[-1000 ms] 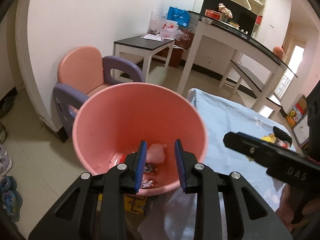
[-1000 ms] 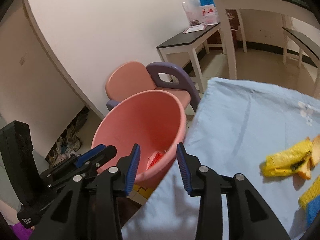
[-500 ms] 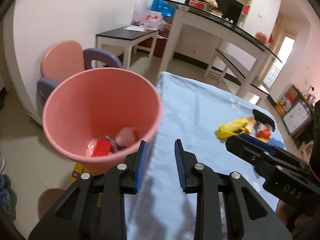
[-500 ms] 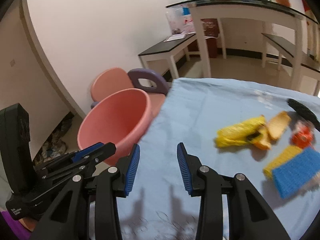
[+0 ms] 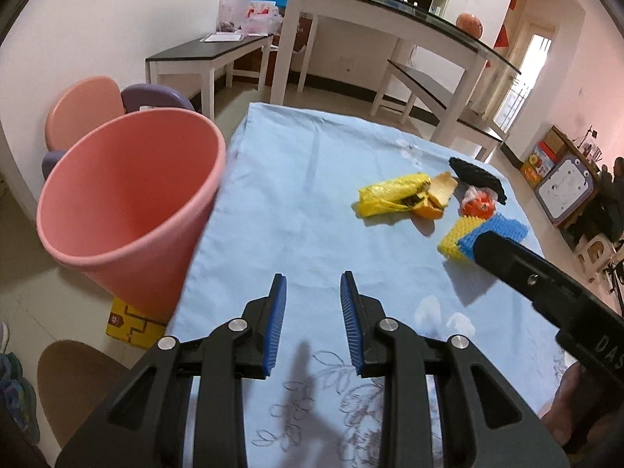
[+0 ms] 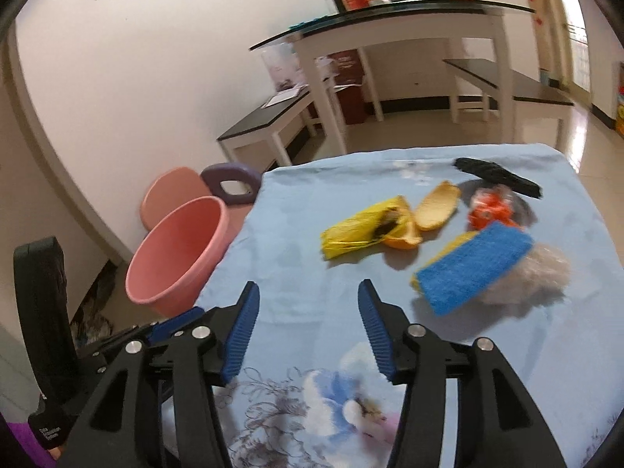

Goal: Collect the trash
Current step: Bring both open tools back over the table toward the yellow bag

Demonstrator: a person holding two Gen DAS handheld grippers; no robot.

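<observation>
The table (image 5: 296,179), under a pale blue cloth, has the pink bin (image 5: 128,202) standing against its left edge, mouth tilted toward the camera. Beyond the bin sits a small pink and purple chair (image 5: 97,105). Out from that edge, near the table's middle, lies a yellow wrapper (image 6: 362,230), long axis roughly crosswise, touching orange peel (image 6: 435,206); past these is a blue-and-yellow sponge (image 6: 472,269). Left gripper (image 5: 312,292) stands apart, empty. Right gripper (image 6: 308,296) has just been opening, nothing between its jaws.

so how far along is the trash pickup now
Done: can't tell; the pink bin interior shows no trash from here. In hand: nothing; left claw and right claw are both open, the right just widening. Left on the tablecloth: yellow wrapper, peel, sponge.
</observation>
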